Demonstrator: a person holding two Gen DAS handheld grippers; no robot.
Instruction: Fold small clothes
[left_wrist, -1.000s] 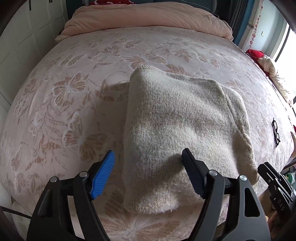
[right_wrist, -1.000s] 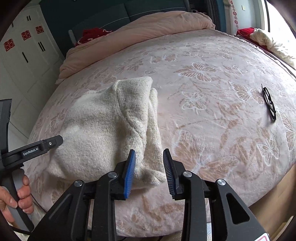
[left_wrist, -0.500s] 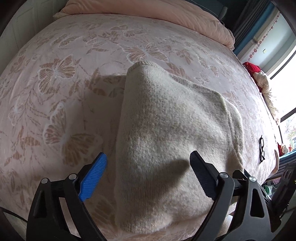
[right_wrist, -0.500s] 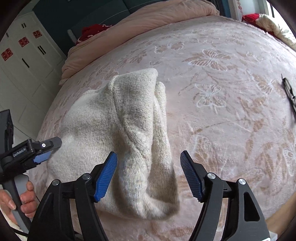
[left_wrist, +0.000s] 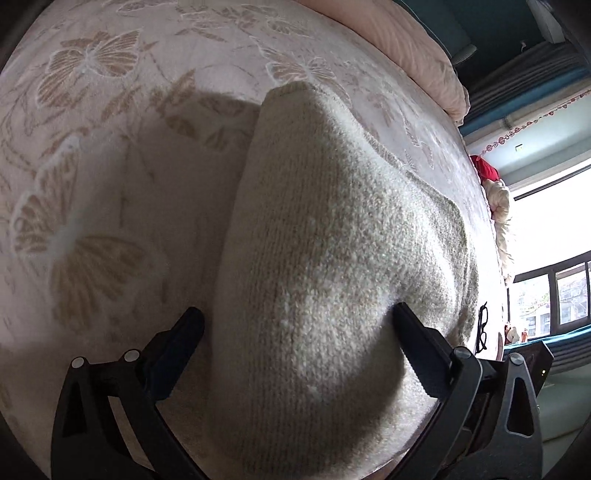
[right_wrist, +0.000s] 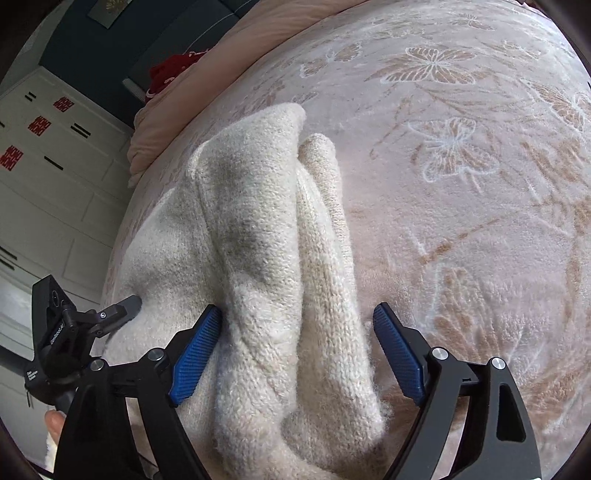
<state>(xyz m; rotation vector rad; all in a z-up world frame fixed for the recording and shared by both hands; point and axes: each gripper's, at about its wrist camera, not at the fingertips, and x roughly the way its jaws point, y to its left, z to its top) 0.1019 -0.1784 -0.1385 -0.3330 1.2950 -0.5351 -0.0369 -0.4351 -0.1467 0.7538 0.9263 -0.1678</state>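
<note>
Your left gripper (left_wrist: 295, 347) and right gripper (right_wrist: 297, 345) are both opening wide, each straddling a near corner of the sweater (left_wrist: 332, 258), gripping nothing yet. It lies part-folded on the bed (right_wrist: 480, 184), near edge toward you, likely for the next fold.

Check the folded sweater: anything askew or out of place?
The sweater is folded unevenly: along its right edge a sleeve bulges out from under the top layer. A pair of glasses lies loose on the bedspread.

cream knit sweater (left_wrist: 332, 258) on pink bedspread (right_wrist: 480, 221) with tan butterfly pattern, blue-padded black fingers (right_wrist: 195, 354)
</note>
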